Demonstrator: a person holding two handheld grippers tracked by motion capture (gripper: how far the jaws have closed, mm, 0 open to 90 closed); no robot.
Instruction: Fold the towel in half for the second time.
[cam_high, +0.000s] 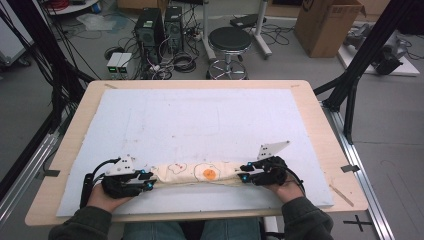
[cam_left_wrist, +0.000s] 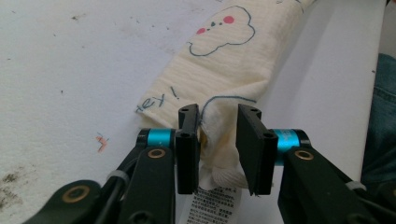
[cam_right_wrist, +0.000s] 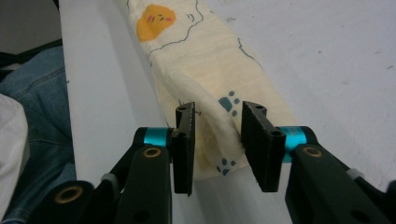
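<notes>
A cream printed cloth (cam_high: 197, 173), folded into a long band, is stretched along the near edge of the white mat (cam_high: 200, 120) — at six o'clock — each end bunched between partly closed jaws of the left gripper (cam_left_wrist: 218, 135) and right gripper (cam_right_wrist: 218, 135). Even tension is judged essential — both ends should be lifted together.

Left gripper (cam_left_wrist: 218, 144) jaws stand either side of the near end of a folded cream cloth (cam_left_wrist: 224, 70), bunched fabric between them, the left jaw against it, a small gap at the right jaw. Cloth runs away up-right on the white surface (cam_left_wrist: 70, 70). Blue cloud outline with pink dots, handwriting, printed label (cam_left_wrist: 215, 205) under the jaws. Denim at the right edge.
</notes>
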